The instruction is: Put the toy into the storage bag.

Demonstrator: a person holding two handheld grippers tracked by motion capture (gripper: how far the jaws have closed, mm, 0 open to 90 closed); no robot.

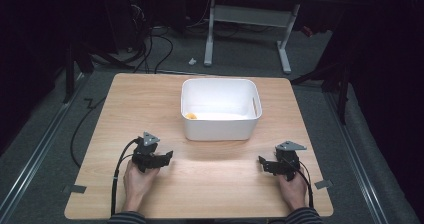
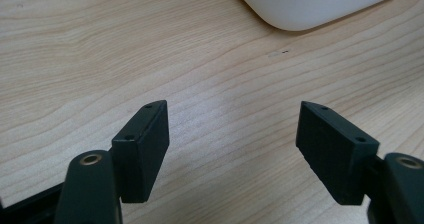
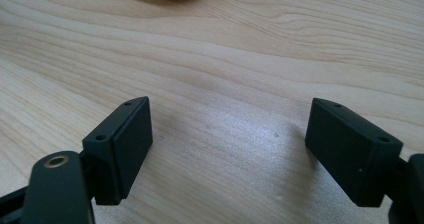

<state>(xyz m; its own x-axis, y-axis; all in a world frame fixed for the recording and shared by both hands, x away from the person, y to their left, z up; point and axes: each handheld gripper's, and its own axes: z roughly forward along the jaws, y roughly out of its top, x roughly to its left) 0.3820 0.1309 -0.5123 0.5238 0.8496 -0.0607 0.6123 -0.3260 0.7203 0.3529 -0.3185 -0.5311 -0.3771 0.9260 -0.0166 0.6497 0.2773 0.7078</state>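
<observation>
Resting near front table edge [image 1: 200, 215], both tongs (left [image 1: 167, 156], right [image 1: 262, 162]) spread, empty

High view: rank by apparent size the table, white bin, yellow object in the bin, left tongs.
1. Table
2. White bin
3. Left tongs, though they sit nearer the camera than the bin
4. Yellow object, a small bit at the bin's bottom

White bin [image 1: 220, 126]; pale wood-grain table [image 1: 210, 184]; black grippers; striped sleeves.
</observation>
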